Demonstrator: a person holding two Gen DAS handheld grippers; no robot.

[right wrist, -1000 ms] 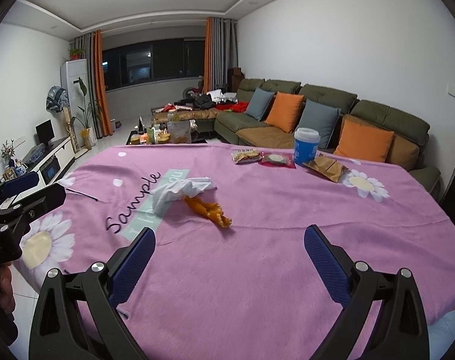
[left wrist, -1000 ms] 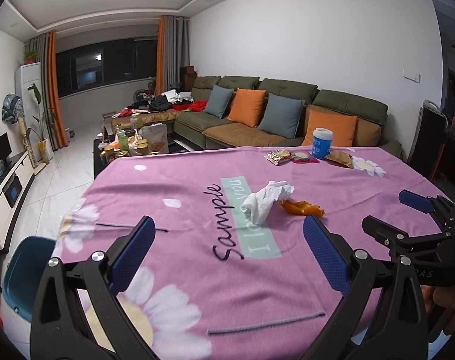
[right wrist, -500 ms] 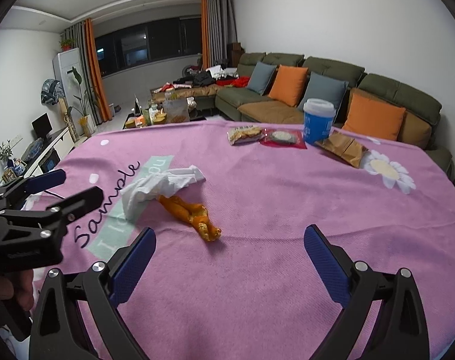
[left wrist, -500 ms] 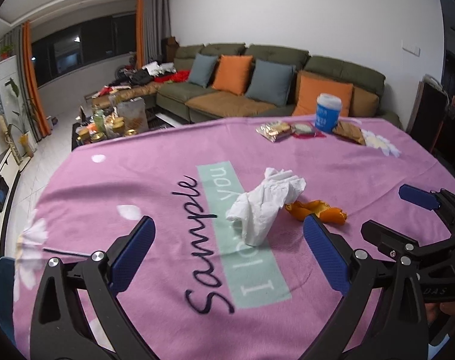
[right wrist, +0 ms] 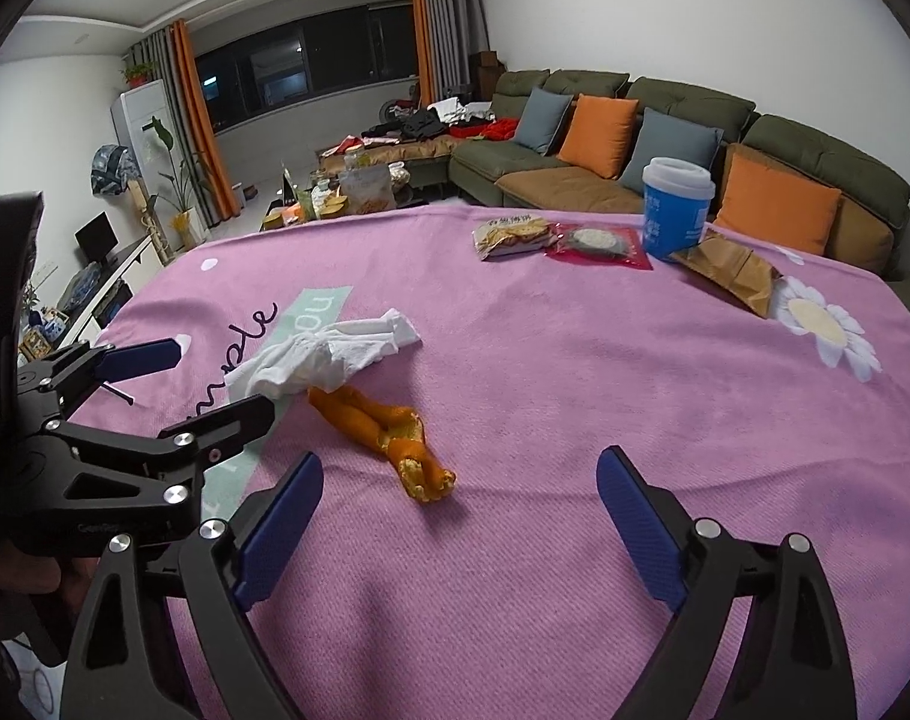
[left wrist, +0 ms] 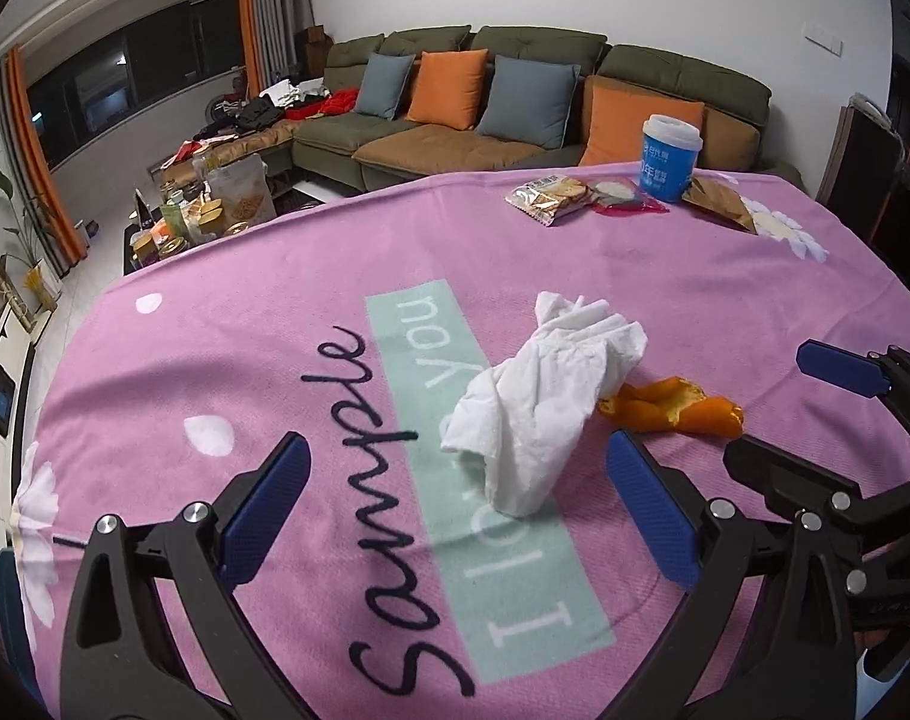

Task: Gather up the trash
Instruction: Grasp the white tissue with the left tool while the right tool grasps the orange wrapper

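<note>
A crumpled white tissue [left wrist: 544,396] lies on the pink tablecloth [left wrist: 215,360], just ahead of my open, empty left gripper [left wrist: 455,504]. An orange peel [left wrist: 670,408] lies beside the tissue on its right. In the right wrist view the tissue [right wrist: 329,360] and the peel [right wrist: 389,444] lie ahead of my open, empty right gripper [right wrist: 460,516], left of its centre. The left gripper [right wrist: 179,384] shows there at the left, next to the tissue. The right gripper [left wrist: 814,408] shows at the right of the left wrist view.
At the table's far side stand a blue cup [right wrist: 676,210], a cracker packet [right wrist: 511,237], a red packet [right wrist: 598,243] and a brown wrapper [right wrist: 730,267]. Behind are a green sofa [right wrist: 664,138] and a cluttered coffee table [left wrist: 209,210]. A blue bin edge [left wrist: 5,600] shows bottom left.
Both grippers have moved forward and down toward the tissue and the peel, which now look larger and closer. Both grippers stay open. Nothing on the table has moved.
</note>
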